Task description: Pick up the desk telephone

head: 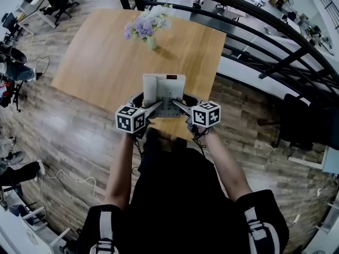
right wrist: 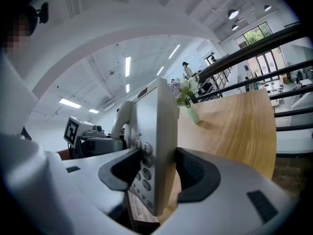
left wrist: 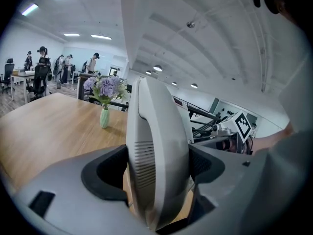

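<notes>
- Two-handed hold: the left gripper (head: 142,102) is clamped across the handset side of the telephone (head: 165,91), jaws pressing front and back. That grip likely pins the handset in its cradle.
- Telephone sits dead centre between both hands, over the near edge of the table (head: 100,62). Whether it is clear of the wood can't be told. The vase of flowers (head: 148,28) stands well back, out of harm's way.
- Right gripper (head: 186,103) mirrors it, shut on the keypad edge, so the wide body should hang level.

Desk telephone (head: 164,89), near end behind jaws
</notes>
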Tool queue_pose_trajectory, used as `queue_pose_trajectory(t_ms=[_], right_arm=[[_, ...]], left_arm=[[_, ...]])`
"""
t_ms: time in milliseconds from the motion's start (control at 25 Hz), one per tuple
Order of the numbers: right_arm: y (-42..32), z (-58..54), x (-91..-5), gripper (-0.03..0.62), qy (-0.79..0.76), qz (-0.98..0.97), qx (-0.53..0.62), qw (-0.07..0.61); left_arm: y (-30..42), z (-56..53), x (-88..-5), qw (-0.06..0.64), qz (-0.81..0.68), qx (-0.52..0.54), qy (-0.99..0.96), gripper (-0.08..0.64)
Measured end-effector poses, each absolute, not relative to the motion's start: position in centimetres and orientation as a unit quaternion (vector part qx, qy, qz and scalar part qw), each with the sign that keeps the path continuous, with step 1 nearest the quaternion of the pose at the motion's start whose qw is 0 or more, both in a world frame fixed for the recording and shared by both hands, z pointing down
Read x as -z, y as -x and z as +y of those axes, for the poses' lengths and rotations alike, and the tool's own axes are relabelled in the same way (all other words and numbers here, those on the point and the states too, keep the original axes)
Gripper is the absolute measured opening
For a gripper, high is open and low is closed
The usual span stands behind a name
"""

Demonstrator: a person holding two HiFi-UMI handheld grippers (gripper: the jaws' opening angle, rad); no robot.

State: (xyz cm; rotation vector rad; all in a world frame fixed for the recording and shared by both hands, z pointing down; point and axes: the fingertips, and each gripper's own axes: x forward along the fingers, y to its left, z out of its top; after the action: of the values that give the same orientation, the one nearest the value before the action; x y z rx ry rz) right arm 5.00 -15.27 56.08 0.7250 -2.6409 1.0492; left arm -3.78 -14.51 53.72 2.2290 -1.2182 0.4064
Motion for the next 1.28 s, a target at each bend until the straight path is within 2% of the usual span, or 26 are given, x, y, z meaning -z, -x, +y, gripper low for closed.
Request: queue_pose_trajectory(t_ms=[1280], right_arm=[[-6.3, -13.3, -56.5, 0.244, -0.208, -0.903, -0.364, 0.096]], left_arm=[[2.4, -12.0, -53.6, 0.277, -0.497, -0.156, -0.808, 0.39]])
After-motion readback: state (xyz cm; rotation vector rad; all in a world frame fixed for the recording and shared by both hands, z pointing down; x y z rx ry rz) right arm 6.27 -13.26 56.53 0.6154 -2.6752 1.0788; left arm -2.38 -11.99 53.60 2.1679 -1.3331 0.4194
